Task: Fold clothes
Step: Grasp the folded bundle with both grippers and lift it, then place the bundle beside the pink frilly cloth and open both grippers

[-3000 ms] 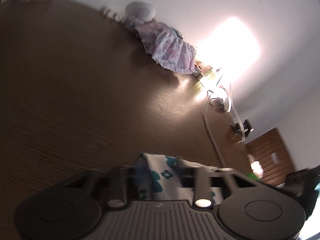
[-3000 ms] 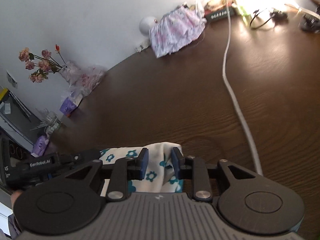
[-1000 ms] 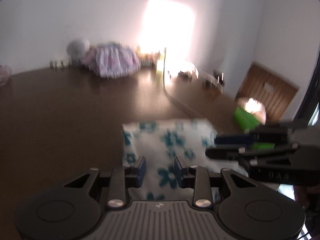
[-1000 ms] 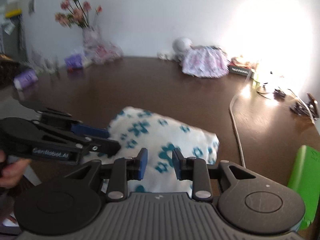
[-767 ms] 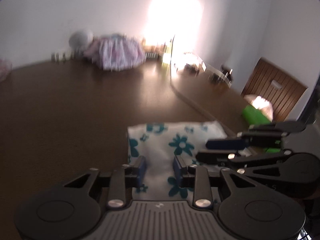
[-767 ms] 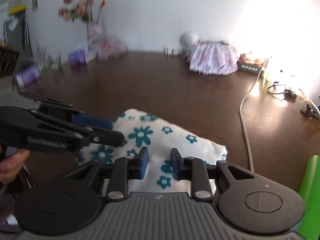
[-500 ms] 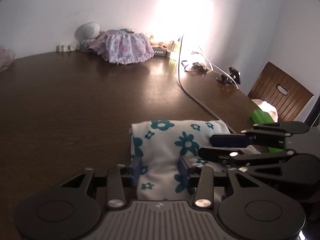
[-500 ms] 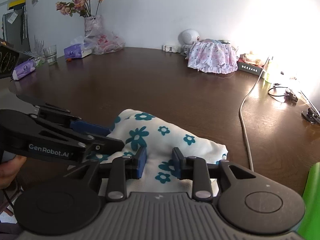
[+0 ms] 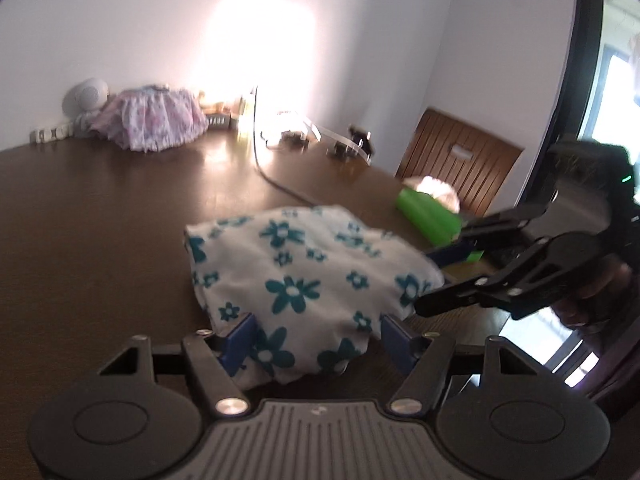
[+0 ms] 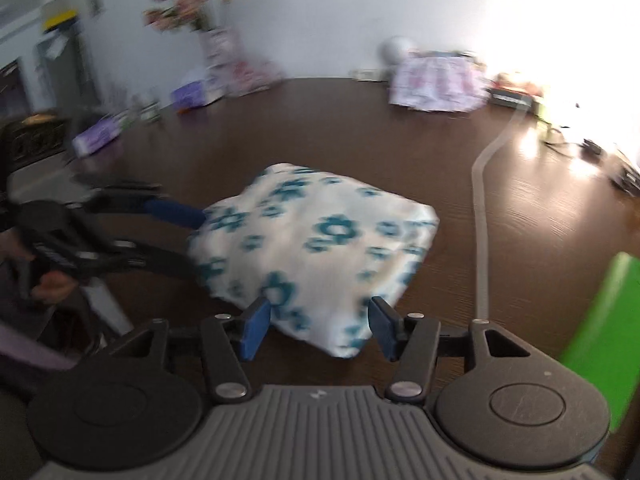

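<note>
A folded white cloth with teal flowers lies on the dark wooden table. My left gripper stands at the cloth's near edge, its jaws opening, the blue pads wide of the fabric that lies between them. My right gripper is at the cloth's other near corner, its jaws opening too, with the cloth's edge between the pads but not pinched. Each gripper shows in the other's view: the right gripper at the cloth's right end, the left gripper at its left end.
A green tissue box sits close to the right of the cloth. A white cable runs across the table. At the back are a pink floral garment, a flower vase and a wooden chair.
Both grippers have opened and let go of the flowered cloth, which now lies folded on the table. Both have drawn back a little from it.
</note>
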The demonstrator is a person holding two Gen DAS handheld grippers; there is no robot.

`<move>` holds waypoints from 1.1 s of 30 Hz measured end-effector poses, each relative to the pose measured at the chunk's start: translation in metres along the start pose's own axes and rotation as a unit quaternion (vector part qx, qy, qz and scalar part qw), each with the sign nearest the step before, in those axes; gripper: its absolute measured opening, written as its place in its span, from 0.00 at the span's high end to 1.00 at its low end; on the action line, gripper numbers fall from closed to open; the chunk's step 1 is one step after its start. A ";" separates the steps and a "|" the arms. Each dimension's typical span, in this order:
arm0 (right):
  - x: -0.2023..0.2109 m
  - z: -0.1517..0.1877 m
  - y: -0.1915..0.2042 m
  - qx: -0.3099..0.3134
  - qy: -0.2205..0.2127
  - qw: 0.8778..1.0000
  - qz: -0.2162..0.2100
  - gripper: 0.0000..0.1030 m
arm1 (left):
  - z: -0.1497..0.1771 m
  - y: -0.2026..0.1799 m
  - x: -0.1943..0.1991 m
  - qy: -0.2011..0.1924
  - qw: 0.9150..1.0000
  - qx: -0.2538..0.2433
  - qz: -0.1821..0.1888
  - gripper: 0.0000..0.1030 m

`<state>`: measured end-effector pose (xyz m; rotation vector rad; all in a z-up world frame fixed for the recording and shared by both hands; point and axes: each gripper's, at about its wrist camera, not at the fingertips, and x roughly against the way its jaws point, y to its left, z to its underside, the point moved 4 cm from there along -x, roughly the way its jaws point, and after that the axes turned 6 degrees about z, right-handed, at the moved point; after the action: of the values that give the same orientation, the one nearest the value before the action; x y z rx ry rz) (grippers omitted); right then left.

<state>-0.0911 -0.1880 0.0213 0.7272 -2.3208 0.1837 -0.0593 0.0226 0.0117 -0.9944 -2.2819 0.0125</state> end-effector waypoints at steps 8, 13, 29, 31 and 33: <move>-0.034 -0.020 -0.019 -0.052 0.011 0.998 0.019 0.63 | -0.025 0.035 -0.021 0.008 0.998 0.046 -0.044 0.63; -0.069 -0.058 -0.045 -0.073 0.005 0.995 0.069 0.63 | -0.069 0.066 -0.053 0.030 0.996 0.047 -0.070 0.68; -0.188 -0.166 -0.162 -0.195 -0.036 0.953 0.230 0.62 | -0.223 0.181 -0.210 0.028 0.996 0.056 -0.063 0.73; -0.197 -0.175 -0.188 -0.221 -0.033 0.942 0.252 0.62 | -0.234 0.192 -0.226 0.014 0.996 0.065 -0.064 0.73; -0.209 -0.187 -0.208 -0.230 -0.026 0.939 0.253 0.62 | -0.242 0.205 -0.238 -0.001 0.995 0.075 -0.070 0.73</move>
<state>0.2573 -0.2068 0.0115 -0.1043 -2.4264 -0.1544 0.3317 -0.0455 0.0211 -0.7570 -2.3095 0.1237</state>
